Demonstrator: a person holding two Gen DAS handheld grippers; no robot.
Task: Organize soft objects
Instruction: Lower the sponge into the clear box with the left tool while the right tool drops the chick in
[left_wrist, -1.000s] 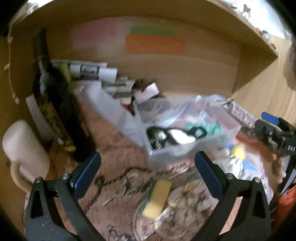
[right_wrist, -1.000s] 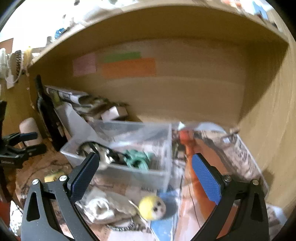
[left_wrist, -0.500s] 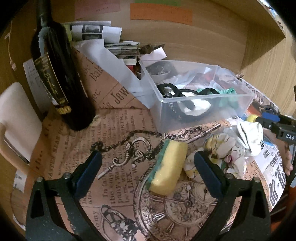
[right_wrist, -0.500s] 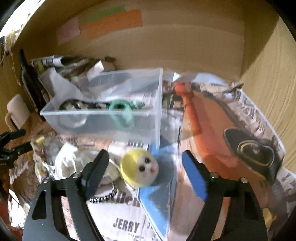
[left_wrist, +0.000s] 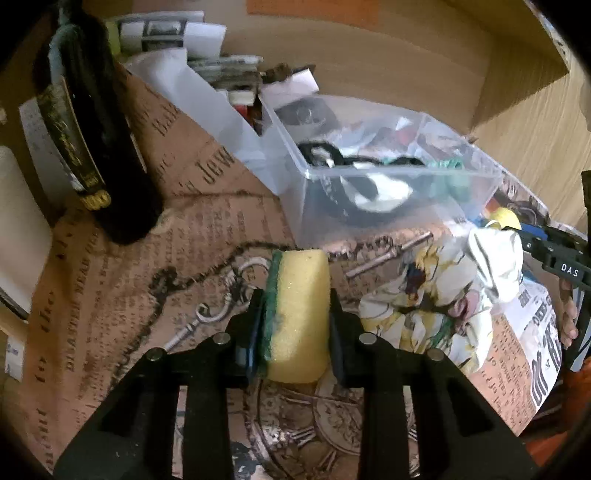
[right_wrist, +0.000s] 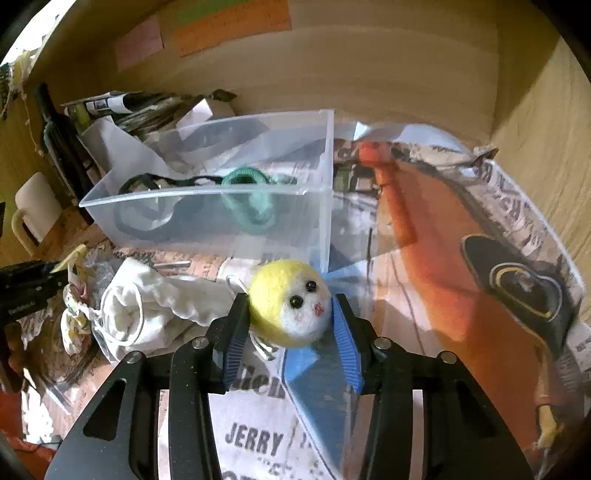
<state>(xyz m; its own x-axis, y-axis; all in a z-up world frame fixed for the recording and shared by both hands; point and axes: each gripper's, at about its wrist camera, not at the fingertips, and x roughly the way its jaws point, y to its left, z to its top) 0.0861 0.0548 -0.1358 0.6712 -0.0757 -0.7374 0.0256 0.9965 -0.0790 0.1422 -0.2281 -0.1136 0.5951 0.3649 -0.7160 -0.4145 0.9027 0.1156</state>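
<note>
My left gripper (left_wrist: 295, 332) is shut on a yellow sponge with a green scrub side (left_wrist: 299, 310), on the printed paper. My right gripper (right_wrist: 288, 321) is shut on a yellow and white felt ball with a face (right_wrist: 290, 302). A clear plastic bin (left_wrist: 388, 192) stands behind both; it holds a black and white item and a green hair tie (right_wrist: 247, 203). A floral cloth (left_wrist: 424, 306) and a white cloth pouch (right_wrist: 140, 310) lie between the grippers. The right gripper also shows at the right edge of the left wrist view (left_wrist: 554, 258).
A dark wine bottle (left_wrist: 92, 140) stands at the left by a white mug (right_wrist: 33, 210). Papers and small boxes (left_wrist: 207, 62) are piled at the back against the wooden wall. A wooden side wall (right_wrist: 546, 147) closes the right.
Both grippers moved down and forward and closed: the left onto the sponge, the right onto the felt ball. Both were open half a second ago.
</note>
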